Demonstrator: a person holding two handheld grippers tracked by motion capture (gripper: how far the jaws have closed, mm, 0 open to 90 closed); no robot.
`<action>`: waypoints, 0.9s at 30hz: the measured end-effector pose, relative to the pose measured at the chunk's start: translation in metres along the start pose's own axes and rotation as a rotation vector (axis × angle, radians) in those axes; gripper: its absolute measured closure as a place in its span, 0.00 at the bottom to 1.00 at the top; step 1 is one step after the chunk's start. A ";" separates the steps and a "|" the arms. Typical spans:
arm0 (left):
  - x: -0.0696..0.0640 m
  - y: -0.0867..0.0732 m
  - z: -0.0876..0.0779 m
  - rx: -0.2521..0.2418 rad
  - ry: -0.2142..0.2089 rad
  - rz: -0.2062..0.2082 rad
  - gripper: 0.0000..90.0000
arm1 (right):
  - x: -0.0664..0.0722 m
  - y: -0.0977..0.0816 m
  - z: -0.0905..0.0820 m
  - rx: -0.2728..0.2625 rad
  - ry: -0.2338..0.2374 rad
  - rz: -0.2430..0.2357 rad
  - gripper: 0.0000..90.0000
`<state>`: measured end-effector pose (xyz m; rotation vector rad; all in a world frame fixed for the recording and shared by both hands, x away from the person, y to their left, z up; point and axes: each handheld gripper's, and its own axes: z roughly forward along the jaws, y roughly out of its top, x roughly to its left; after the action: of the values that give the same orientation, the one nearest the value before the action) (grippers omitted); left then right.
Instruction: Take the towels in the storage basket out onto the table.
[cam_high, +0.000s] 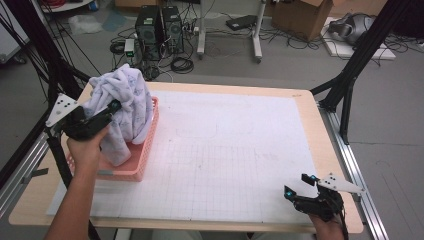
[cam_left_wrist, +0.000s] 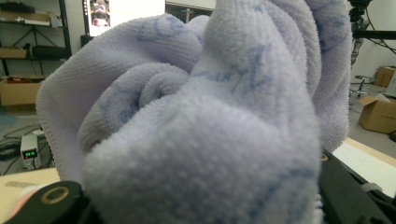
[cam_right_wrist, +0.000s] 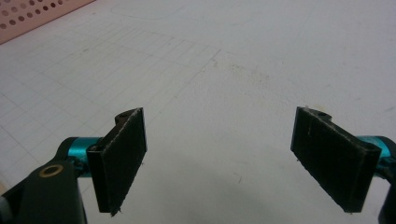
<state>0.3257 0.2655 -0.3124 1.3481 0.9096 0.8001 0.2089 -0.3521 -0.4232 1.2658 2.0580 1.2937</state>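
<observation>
The pink basket (cam_high: 142, 160) sits at the left end of the counter (cam_high: 305, 100), and everything here is best placed against it. A bunched pale lavender towel (cam_high: 125, 107) with faint blue markings rises out of the basket, its bulk lifted above the rim while its lower folds hang down inside, against the basket's right wall. The left gripper (cam_high: 107, 112) is just at the basket's left side, held in a hand (cam_high: 87, 150) that comes up from the near edge of the counter, and its jaws are clamped on the towel partway up the bundle. In the left gripper view the terry cloth (cam_left_wrist: 201, 140) is packed right between the jaws and swells over them, so the pads themselves are buried in fabric.

Well away from the basket, at the near right corner of the counter, the right gripper (cam_high: 300, 184) rests low over the white gridded mat (cam_high: 225, 165) that covers most of the counter. Its jaws stand wide apart with nothing between them; the right gripper view shows the two black pads (cam_right_wrist: 123, 158) over bare mat, with a corner of the perforated pink basket (cam_right_wrist: 32, 16) far off at the upper left.
</observation>
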 end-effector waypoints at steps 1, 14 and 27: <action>0.001 0.004 -0.001 -0.004 0.002 0.009 0.68 | 0.000 0.000 0.001 -0.004 -0.001 -0.007 0.19; 0.031 0.042 -0.009 -0.068 0.008 -0.013 0.68 | 0.003 0.002 0.004 0.001 0.007 -0.005 0.19; 0.036 0.081 -0.021 -0.136 -0.049 -0.006 0.68 | 0.003 0.002 0.003 -0.002 0.005 -0.011 0.19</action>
<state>0.3256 0.3127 -0.2347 1.2402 0.8062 0.8061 0.2105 -0.3480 -0.4222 1.2500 2.0643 1.2949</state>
